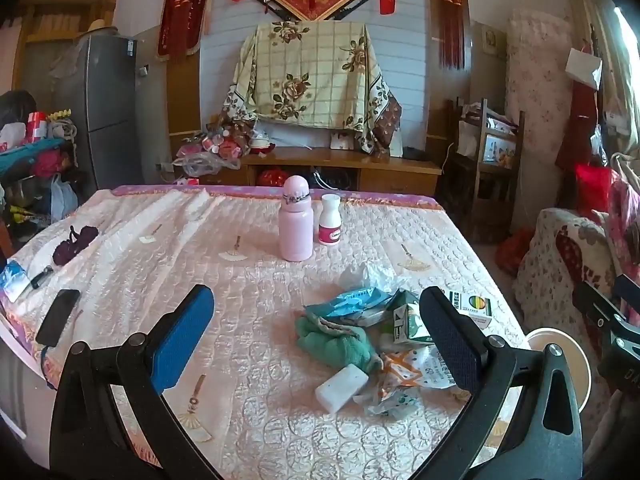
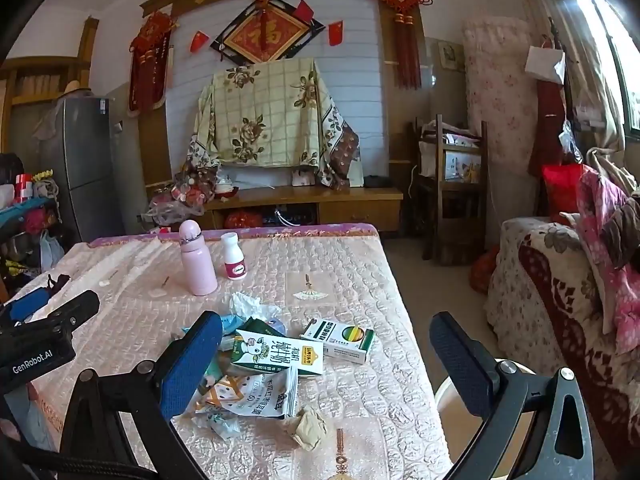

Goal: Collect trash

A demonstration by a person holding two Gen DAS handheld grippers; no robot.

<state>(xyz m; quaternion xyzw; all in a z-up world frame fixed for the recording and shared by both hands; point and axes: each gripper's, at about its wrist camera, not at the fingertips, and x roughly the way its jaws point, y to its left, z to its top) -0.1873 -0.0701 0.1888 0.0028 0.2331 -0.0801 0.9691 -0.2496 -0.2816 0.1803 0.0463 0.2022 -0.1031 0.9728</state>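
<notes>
Holding both my left tongs (image 1: 316, 332) and right tongs (image 2: 326, 354) spread and empty, I am seeing the milk carton (image 2: 278, 354) lying flat mid-pile, long axis crosswise.

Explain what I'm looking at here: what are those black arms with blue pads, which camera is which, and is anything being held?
Each picture comes from a fisheye camera on a hand-held gripper, looking along its two fingers. The left gripper and right gripper both stand open, holding nothing. On the quilted table cover lies a trash pile: a milk carton, a green-striped box, snack wrappers, crumpled tissue, a green cloth. Behind stand a pink bottle and a white pill bottle. A white bin's rim shows beside the table.
</notes>
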